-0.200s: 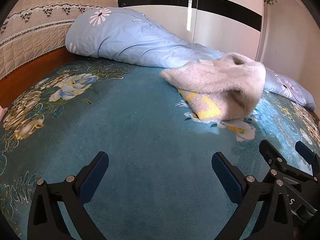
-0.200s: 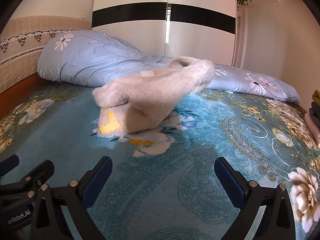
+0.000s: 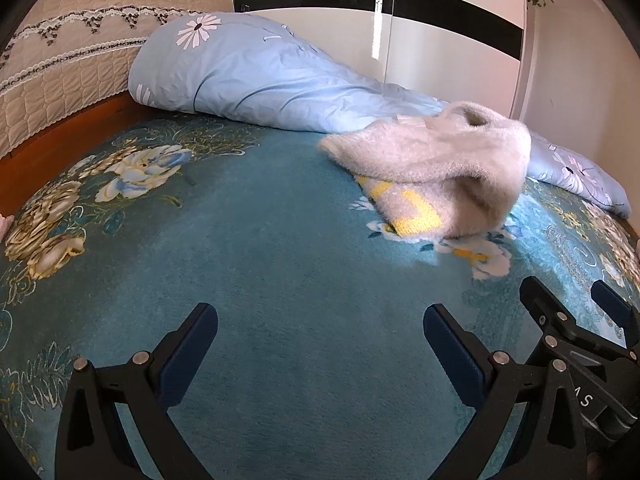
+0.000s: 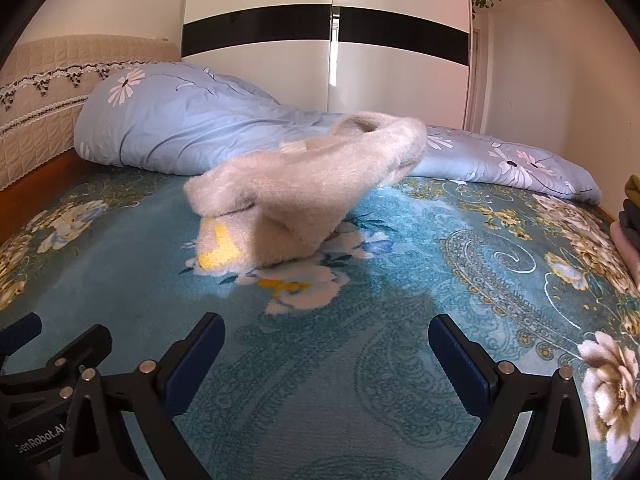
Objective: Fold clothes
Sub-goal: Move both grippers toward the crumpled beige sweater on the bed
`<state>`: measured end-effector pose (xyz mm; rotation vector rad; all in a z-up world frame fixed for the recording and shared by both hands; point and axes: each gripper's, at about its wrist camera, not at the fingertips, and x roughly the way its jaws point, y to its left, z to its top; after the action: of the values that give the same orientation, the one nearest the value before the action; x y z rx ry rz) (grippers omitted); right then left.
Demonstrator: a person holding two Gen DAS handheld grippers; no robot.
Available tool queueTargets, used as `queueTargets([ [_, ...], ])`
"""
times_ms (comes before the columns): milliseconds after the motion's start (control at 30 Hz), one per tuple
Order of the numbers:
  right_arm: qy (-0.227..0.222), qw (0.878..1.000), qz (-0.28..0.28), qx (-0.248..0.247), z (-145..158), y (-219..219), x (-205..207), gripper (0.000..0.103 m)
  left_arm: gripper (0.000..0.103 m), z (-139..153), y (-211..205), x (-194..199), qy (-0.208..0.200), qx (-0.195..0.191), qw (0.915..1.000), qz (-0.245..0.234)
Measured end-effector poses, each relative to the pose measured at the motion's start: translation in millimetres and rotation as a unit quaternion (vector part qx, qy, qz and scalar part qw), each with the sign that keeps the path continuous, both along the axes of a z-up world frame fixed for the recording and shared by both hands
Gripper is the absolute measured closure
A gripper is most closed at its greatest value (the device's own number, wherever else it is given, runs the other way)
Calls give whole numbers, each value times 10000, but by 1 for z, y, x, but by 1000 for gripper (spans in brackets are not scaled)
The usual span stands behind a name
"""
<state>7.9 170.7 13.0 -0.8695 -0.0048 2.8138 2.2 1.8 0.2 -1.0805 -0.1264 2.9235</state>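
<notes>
Nearest, the left gripper [image 3: 320,332] and right gripper [image 4: 326,340] hover spread wide, empty, above the teal floral bedspread [image 3: 280,248]. Beyond lies a crumpled fluffy cream sweater [image 4: 296,192] with yellow patches, possibly lettering, against the pale-blue flowered duvet [image 3: 256,76].

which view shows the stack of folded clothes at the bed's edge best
The right wrist view: the stack shows at its right edge, though cut off by the frame. The left wrist view does not show it at all; there the fluffy sweater and duvet fill the far side.
</notes>
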Motion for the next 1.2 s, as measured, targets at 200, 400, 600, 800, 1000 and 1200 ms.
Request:
queueTargets([
  [200, 6, 10000, -3, 32, -1, -1, 1, 0, 0, -1, -3, -4, -49, 29, 10000, -13],
  [400, 12, 10000, -7, 64, -1, -2, 2, 0, 0, -2, -4, -5, -124, 77, 9999, -14],
  [600, 40, 9999, -19, 101, -1, -3, 3, 0, 0, -1, -5, -6, -219, 19, 9997, -48],
  [800, -209, 9996, 128, -119, -2, 2, -5, 0, 0, 3, -10, -8, -268, -222, 9994, -10],
  [1000, -253, 9967, 426, -638, -2, 11, -32, 0, 0, 19, -42, -3, -172, 95, 9989, 433],
  [1200, -477, 9969, 568, 271, 10, -12, -71, 0, 0, 34, -85, 4, -17, 523, 9930, 1060],
])
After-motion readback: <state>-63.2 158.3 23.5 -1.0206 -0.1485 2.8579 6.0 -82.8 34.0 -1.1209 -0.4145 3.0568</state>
